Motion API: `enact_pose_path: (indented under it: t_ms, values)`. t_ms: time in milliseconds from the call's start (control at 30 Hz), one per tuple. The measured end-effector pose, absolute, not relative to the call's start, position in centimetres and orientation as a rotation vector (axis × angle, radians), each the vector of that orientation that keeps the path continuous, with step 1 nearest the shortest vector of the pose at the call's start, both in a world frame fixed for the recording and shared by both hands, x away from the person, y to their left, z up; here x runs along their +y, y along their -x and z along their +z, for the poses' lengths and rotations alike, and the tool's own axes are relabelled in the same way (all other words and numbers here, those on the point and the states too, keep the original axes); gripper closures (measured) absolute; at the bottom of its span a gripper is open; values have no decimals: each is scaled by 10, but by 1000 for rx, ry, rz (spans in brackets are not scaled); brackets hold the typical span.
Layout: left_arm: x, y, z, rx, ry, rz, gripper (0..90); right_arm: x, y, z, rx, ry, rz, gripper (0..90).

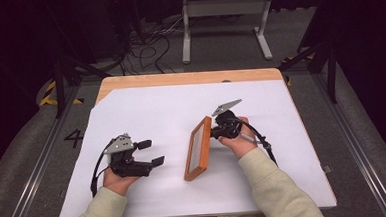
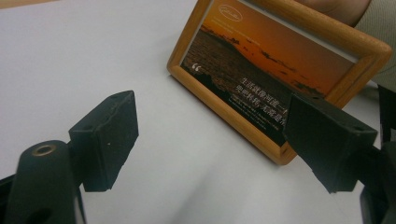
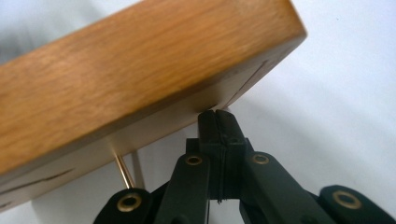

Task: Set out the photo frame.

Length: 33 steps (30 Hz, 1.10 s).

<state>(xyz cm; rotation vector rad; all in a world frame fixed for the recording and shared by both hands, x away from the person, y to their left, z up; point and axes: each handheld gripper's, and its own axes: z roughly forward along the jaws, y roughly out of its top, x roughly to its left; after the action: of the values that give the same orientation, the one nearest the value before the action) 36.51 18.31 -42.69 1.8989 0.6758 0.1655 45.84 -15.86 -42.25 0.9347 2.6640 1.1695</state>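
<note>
Both grippers differ: right gripper (image 1: 213, 132) pinched at picture frame's (image 1: 198, 148) back; left gripper (image 1: 151, 153) gaping.

A wooden picture frame (image 1: 198, 148) stands tilted near the middle of the white table top, lower edge resting on the surface, face turned toward the left side. It holds an orange sunset print (image 2: 261, 74) with small white lettering. Its back is pale.

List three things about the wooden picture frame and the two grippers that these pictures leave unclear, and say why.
1. Picture frame: its small white caption, left gripper view, too small to read.
2. Right gripper: jaws shut against the frame's back; whether they pinch anything is hidden by the wood.
3. Left gripper: body cut off by the bottom edge.
</note>
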Motion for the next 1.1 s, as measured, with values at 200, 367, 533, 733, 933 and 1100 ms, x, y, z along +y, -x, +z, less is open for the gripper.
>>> enact_pose_path:
  t_ms: [200, 367, 533, 733, 933, 1100]
  values:
    - [183, -365, -427, 678, -1912, 173, 190, -145, -466, -424, 2678, -892, 1187, 900]
    - [183, -366, -428, 677, -1912, 186, 193, -137, -470, -427, 2692, -882, 1232, 900]
    - [184, -367, -427, 680, -1906, 188, 194, -133, -471, -426, 2702, -869, 1186, 900]
    - [188, -366, -426, 688, -1911, 202, 188, -141, -468, -420, 2678, -899, 1143, 900]
    - [195, -366, -427, 709, -1910, 220, 177, -154, -459, -410, 2644, -894, 1091, 838]
    - [194, -366, -428, 714, -1911, 218, 166, -167, -452, -397, 2605, -914, 1072, 826]
